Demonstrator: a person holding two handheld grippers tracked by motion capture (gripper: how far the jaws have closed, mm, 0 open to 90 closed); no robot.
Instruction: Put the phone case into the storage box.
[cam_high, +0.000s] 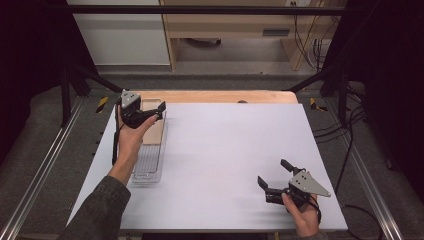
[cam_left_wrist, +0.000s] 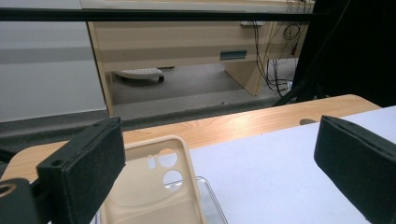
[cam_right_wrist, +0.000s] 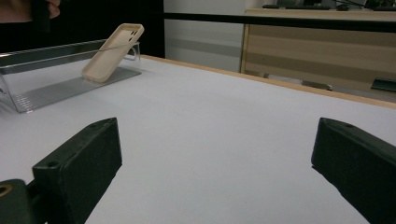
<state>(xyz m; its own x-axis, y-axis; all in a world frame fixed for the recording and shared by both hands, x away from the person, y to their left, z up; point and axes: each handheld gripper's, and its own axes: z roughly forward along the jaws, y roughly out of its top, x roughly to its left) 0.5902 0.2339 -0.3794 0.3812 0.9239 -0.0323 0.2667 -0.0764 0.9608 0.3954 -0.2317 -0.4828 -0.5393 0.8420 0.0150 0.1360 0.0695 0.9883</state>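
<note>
A beige phone case (cam_high: 156, 132) lies tilted in a clear plastic tray (cam_high: 147, 169) at the table's left side, its top end propped on the tray's far wall. My left gripper (cam_high: 156, 113) hovers open just above the case's far end, nothing between its jaws. In the left gripper view the case (cam_left_wrist: 149, 191), camera holes up, sits low beside the left jaw, with the tray rim (cam_left_wrist: 212, 200) to its right. My right gripper (cam_high: 273, 173) stands open and empty near the front right of the table. From it, the case (cam_right_wrist: 113, 51) and tray (cam_right_wrist: 46, 91) show far off at the left.
The white table top (cam_high: 225, 150) has a wooden strip (cam_high: 225, 96) along its far edge. Beyond it stand a wooden desk (cam_high: 235, 30) and hanging cables (cam_high: 312, 45). Metal frame rails (cam_high: 40, 170) run along both sides.
</note>
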